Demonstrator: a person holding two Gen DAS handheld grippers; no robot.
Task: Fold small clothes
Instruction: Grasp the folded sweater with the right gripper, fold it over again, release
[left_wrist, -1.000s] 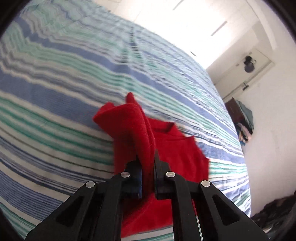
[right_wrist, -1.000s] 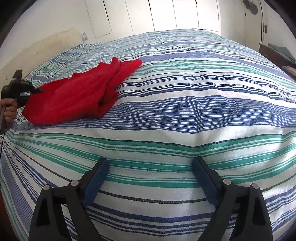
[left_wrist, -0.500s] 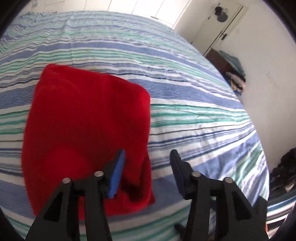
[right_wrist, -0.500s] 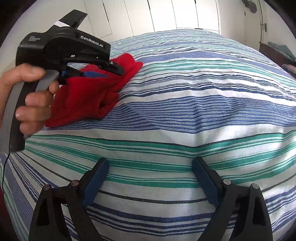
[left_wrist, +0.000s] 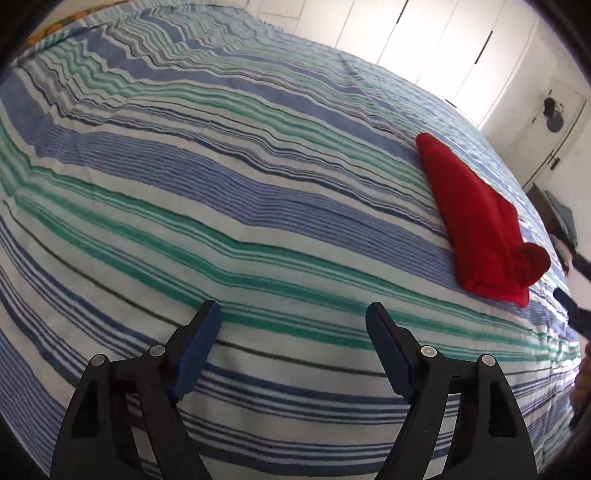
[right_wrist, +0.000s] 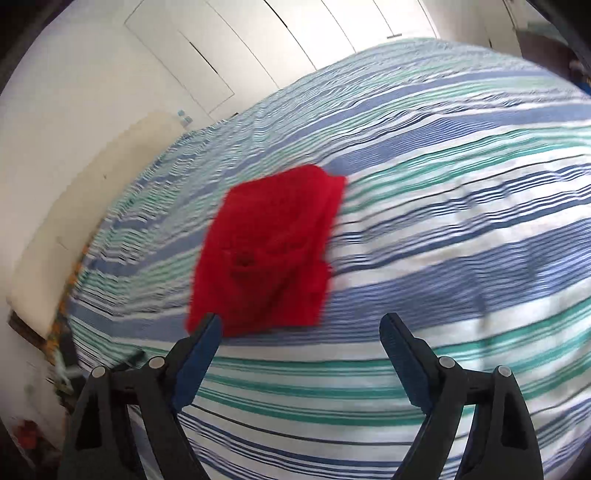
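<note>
Folded red garment (left_wrist: 476, 218) lying on the striped bedspread (left_wrist: 221, 184), both tools free of it. Your left gripper (left_wrist: 293, 343) has its jaws spread wide and holds nothing; the garment lies well apart from it, ahead and to its right. Your right gripper (right_wrist: 301, 350) is likewise spread and unloaded, with the red garment (right_wrist: 269, 251) just ahead, its near edge by the left fingertip; contact cannot be confirmed, since this view is blurred.

The garment appears to be a soft, light knit: expect it to sag and unfold if you lift it by a single layer, and to slide little on the woven cover. Judged best hold: pinch through all layers at a folded edge or corner, not at the loose rolled lump at the near end.

In the left view the bundle reads as an elongated wedge, its long axis running away from the camera toward the wardrobe doors (left_wrist: 436, 44), thicker near end toward you. In the right view it looks like a squarish packet, slightly tilted.
</note>
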